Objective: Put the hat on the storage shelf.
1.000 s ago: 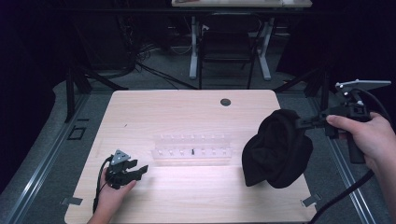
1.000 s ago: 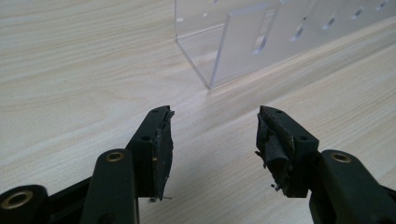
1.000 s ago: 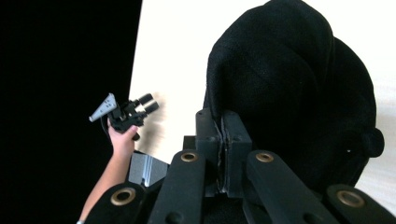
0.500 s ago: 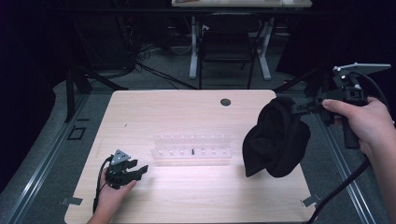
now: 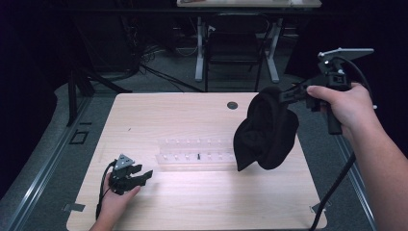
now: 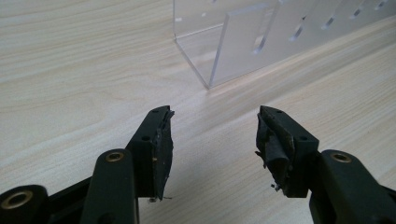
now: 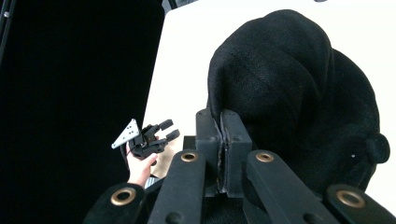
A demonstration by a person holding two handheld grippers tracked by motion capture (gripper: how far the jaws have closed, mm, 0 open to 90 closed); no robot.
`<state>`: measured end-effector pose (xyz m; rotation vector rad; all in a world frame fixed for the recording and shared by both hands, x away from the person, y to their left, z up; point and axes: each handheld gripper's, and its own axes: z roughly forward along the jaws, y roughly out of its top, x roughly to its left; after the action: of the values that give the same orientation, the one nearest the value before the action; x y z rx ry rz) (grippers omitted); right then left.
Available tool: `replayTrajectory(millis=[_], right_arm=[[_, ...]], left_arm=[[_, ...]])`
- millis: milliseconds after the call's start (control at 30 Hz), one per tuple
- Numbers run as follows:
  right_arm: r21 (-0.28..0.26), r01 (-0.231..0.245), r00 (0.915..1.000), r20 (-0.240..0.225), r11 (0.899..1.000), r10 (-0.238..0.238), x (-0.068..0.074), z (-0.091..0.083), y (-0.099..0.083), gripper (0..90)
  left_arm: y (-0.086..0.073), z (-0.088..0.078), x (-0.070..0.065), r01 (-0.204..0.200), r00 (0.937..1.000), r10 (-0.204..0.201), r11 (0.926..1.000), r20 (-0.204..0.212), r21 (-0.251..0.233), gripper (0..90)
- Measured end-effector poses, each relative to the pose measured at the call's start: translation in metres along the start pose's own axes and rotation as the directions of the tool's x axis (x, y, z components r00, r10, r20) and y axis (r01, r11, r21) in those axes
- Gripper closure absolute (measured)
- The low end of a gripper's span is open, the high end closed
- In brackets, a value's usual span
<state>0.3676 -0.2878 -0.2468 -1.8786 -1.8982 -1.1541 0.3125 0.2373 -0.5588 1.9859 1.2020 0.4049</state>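
A black knitted hat [image 5: 266, 129] hangs in the air over the right side of the wooden table [image 5: 192, 110]. My right gripper [image 5: 288, 96] is shut on its top edge, and in the right gripper view the jaws pinch the hat [image 7: 289, 93] fabric between the right gripper [image 7: 220, 122] tips. My left gripper [image 5: 142, 174] rests on the table near the front left, open, with nothing between the jaws. In the left gripper view the left gripper [image 6: 212, 133] points toward the corner of a clear acrylic rack [image 6: 261, 37]. That rack [image 5: 197, 154] lies at the table's middle.
A round cable hole [image 5: 232, 105] sits near the table's far edge. Behind the table stand a desk frame and a chair [image 5: 235, 48] on a dark floor. A cable [image 5: 337, 183] trails down from my right gripper past the table's right edge.
My right gripper has lifted the hat up and toward the far right, so it hangs higher above the table. The left gripper has stayed put.
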Motion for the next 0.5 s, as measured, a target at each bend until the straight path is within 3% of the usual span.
replayTrajectory(millis=[500], right_arm=[[0.023,0.022,0.9995,-0.023,0.999,-0.022,0.035,0.049,0.023,88.0]], left_arm=[[0.000,0.000,0.002,0.000,1.0000,0.000,1.0000,0.002,-0.010,45.7]])
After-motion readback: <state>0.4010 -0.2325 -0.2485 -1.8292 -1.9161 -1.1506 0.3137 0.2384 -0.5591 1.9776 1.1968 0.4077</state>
